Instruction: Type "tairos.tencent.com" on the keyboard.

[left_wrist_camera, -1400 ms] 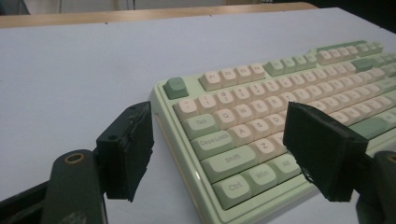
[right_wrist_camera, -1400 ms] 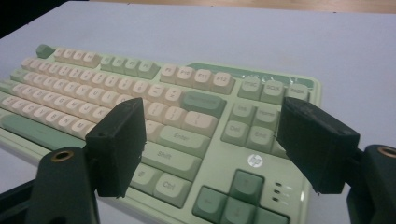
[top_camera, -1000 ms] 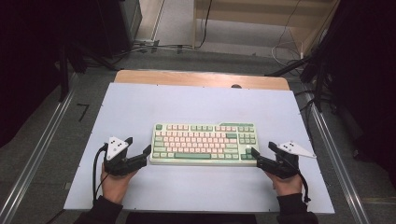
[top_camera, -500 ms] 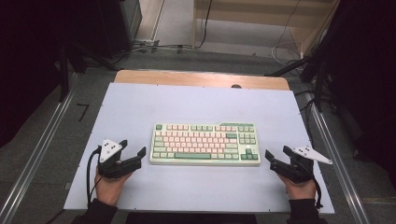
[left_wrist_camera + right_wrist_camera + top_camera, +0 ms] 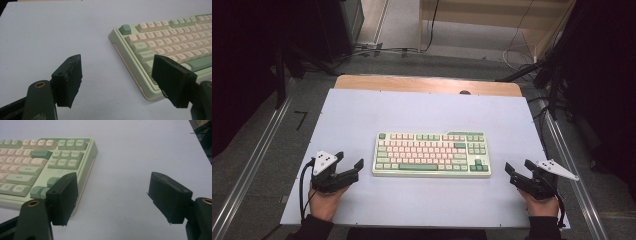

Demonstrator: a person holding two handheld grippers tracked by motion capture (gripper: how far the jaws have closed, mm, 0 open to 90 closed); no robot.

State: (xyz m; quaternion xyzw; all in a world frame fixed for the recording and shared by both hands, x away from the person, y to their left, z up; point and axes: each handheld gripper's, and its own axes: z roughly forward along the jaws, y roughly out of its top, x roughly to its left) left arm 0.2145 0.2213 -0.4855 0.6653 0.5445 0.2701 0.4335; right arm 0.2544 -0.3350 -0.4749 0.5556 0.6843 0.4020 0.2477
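On the pale table [image 5: 362,115], my left gripper [image 5: 351,163] and right gripper [image 5: 519,169] flank the green-and-pink keyboard [image 5: 432,153], both wide, holding nothing.

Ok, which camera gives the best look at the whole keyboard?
The high view: the keyboard lies complete on the white table, every edge visible. The left gripper view catches just its Caps Lock end; the right gripper view just its arrow-key end.

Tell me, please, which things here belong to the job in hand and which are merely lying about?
In the job: keyboard, flanked by the open left gripper and open right gripper.
Lying about: white table mat, wooden table edge, floor cables.
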